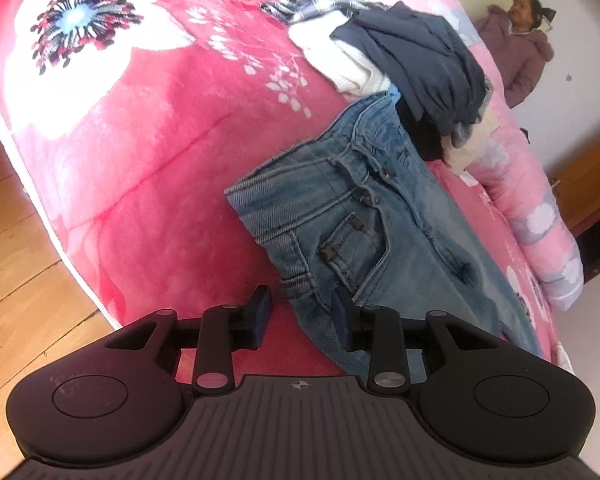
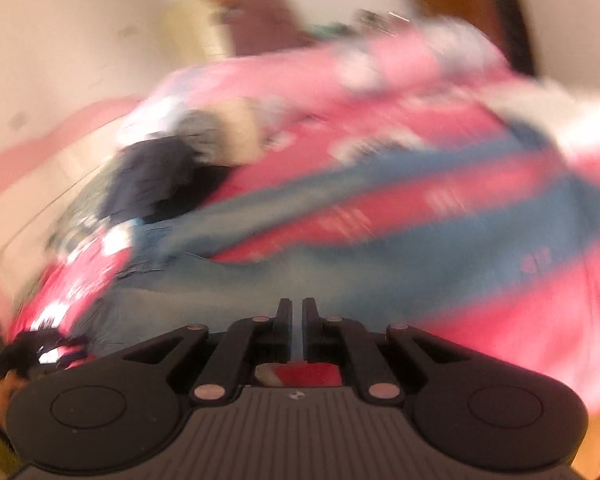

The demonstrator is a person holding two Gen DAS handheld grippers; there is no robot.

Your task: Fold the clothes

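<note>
Blue jeans point(image 1: 364, 220) lie on the red flowered blanket point(image 1: 140, 140), waistband toward me. My left gripper point(image 1: 302, 310) hovers at the near corner of the waistband. Its jaws stand apart and the denim edge lies between them, but the pads do not press on it. The right wrist view is heavily blurred. There the jeans point(image 2: 340, 264) show as long blue legs across the bed. My right gripper point(image 2: 297, 312) is above them, its fingers nearly together with a narrow gap and nothing seen in it.
A pile of dark, white and plaid clothes point(image 1: 420, 60) sits behind the jeans. A rolled pink quilt point(image 1: 540, 208) runs along the bed's far side. A person point(image 1: 520, 48) stands by the wall. Wooden floor point(image 1: 16, 260) lies to the left of the bed.
</note>
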